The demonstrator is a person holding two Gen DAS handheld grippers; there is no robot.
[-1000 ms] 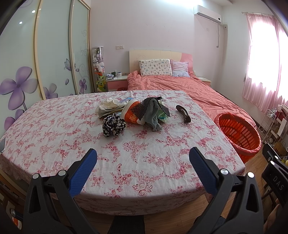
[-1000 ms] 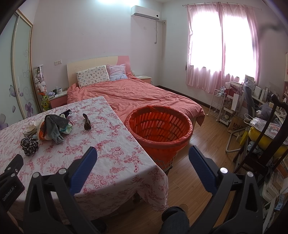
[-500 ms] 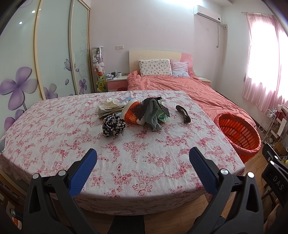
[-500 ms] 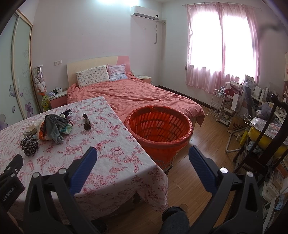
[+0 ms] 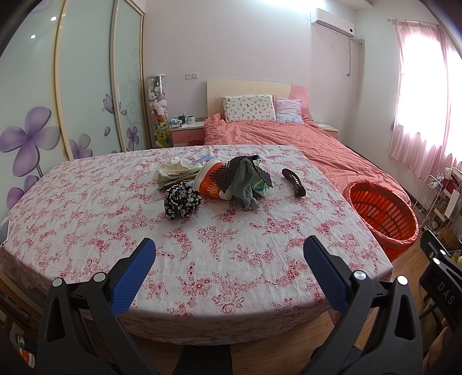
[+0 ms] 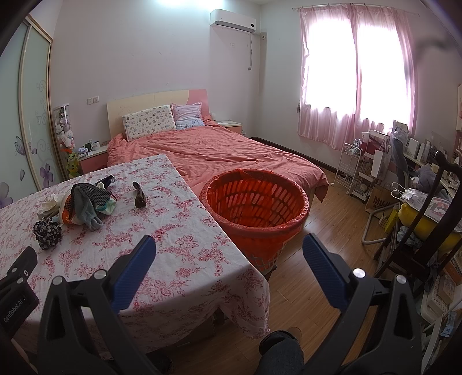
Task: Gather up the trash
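nothing has changed; no item or fingers moved since earlier frames

Bedroom: pale walls; bed (image 6: 219, 150) with coral duvet; pink-curtained window (image 6: 355, 72), bright daylight; wood floor (image 6: 323, 230); floral wardrobe doors (image 5: 57, 95); wall air conditioner (image 6: 233, 20).

cup (image 5: 212, 181): partly hidden under cloths | nightstand items (image 5: 184, 119): too small to tell | chair (image 6: 427, 230): cut by frame edge

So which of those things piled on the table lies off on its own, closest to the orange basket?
The dark brown hair clip. It lies alone on the tablecloth, on the side toward the orange basket, while the cup, cloths and papers are bunched together.
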